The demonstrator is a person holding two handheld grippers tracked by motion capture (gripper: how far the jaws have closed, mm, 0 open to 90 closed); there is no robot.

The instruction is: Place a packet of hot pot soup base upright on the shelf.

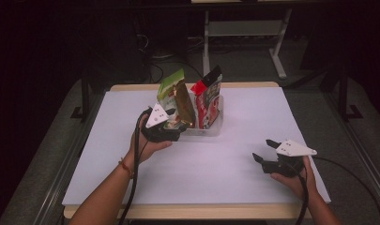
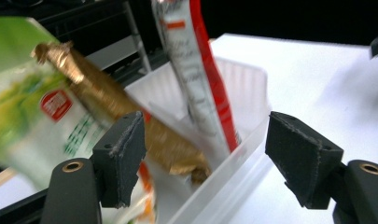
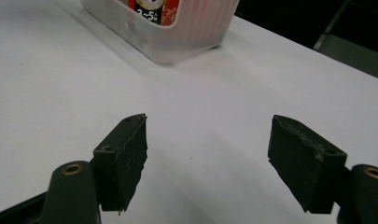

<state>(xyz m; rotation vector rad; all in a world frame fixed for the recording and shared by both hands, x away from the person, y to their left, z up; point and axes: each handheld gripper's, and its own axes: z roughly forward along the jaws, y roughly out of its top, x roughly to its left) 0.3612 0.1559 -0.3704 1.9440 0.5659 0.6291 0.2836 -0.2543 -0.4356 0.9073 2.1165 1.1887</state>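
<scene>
**Snack packets stand in the clear bin, both grippers wide**

The left gripper [image 1: 177, 127] sits at the near left corner of the clear plastic bin [image 1: 211, 129], jaws wide, nothing pressed between them. Inside the bin stand a green packet [image 2: 23, 107], a gold packet [image 2: 107, 102] leaning across it, and a red-and-white packet [image 2: 196, 70] upright. The right gripper [image 1: 265, 151] rests well apart at the near right of the white table [image 1: 253, 117], jaws wide and empty.
</scene>
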